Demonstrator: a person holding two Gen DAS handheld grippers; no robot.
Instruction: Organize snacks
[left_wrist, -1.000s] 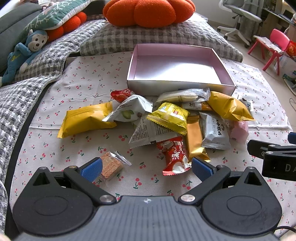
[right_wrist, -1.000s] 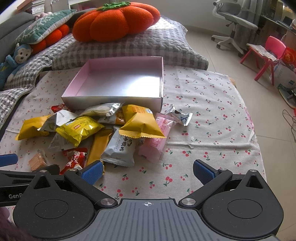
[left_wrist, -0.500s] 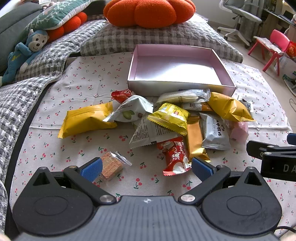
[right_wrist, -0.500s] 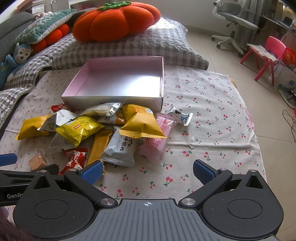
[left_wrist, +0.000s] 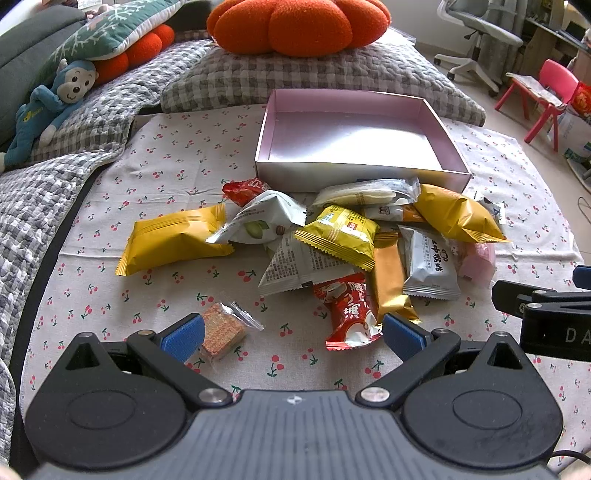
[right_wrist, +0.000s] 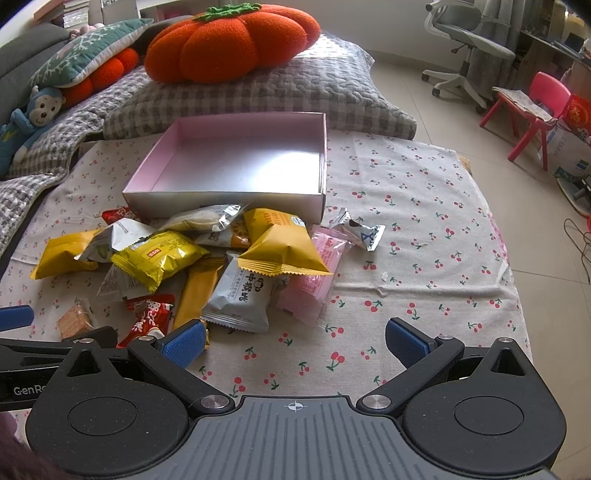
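Observation:
A pile of snack packets (left_wrist: 332, 236) lies on the cherry-print cloth in front of an empty pink box (left_wrist: 354, 136); the pile (right_wrist: 221, 258) and the box (right_wrist: 236, 158) also show in the right wrist view. My left gripper (left_wrist: 293, 334) is open and empty, low over the cloth, with a small wafer packet (left_wrist: 221, 330) by its left finger and a red packet (left_wrist: 349, 310) by its right finger. My right gripper (right_wrist: 295, 341) is open and empty, to the right of the left one, near a grey packet (right_wrist: 243, 291).
Grey checked pillows (left_wrist: 317, 70) and an orange pumpkin cushion (left_wrist: 295, 22) lie behind the box. A blue monkey toy (left_wrist: 48, 103) lies at the far left. The cloth's right edge (right_wrist: 506, 258) drops to the tiled floor, with a pink chair (right_wrist: 532, 107) beyond.

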